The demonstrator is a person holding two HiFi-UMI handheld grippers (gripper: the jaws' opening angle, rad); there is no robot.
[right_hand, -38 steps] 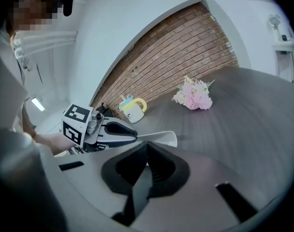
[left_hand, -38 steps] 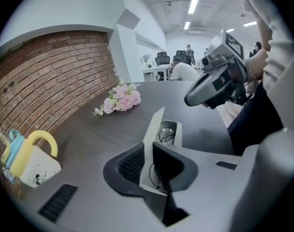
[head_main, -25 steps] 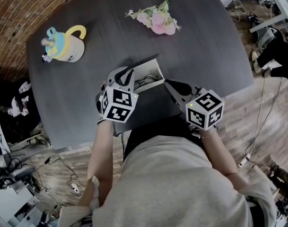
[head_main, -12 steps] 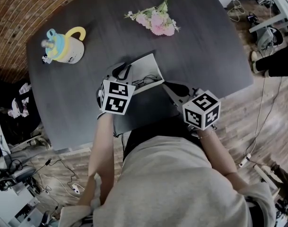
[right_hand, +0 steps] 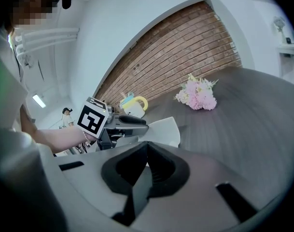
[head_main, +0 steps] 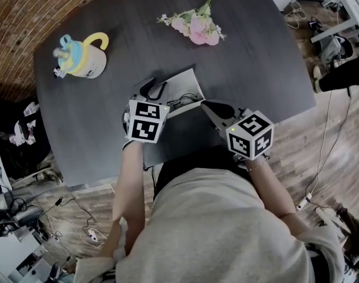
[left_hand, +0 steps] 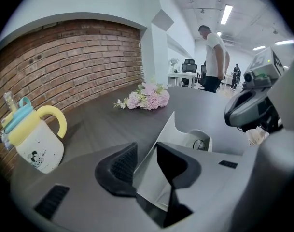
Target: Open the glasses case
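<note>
The glasses case (head_main: 185,84) lies near the table's front edge, its light grey flap (left_hand: 168,134) lifted and dark glasses (head_main: 180,103) showing inside. My left gripper (head_main: 155,90) is at the flap's left end. Its jaws (left_hand: 147,166) are opening with the flap between them, and there is a gap at the left pad (left_hand: 120,166). My right gripper (head_main: 210,106) is at the case's right side, shut (right_hand: 146,153) on a thin dark edge of the case. The flap (right_hand: 163,129) also shows beyond the right jaws.
A white mug with a yellow handle and blue lid (head_main: 82,56) stands at the far left of the dark table (head_main: 256,69). Pink flowers (head_main: 194,23) lie at the back. The table's front edge runs close under both hands. A person (left_hand: 213,57) stands far off.
The left gripper has shifted slightly and rolled, and the light flap stands wider open than a second ago. The right gripper has kept still.
</note>
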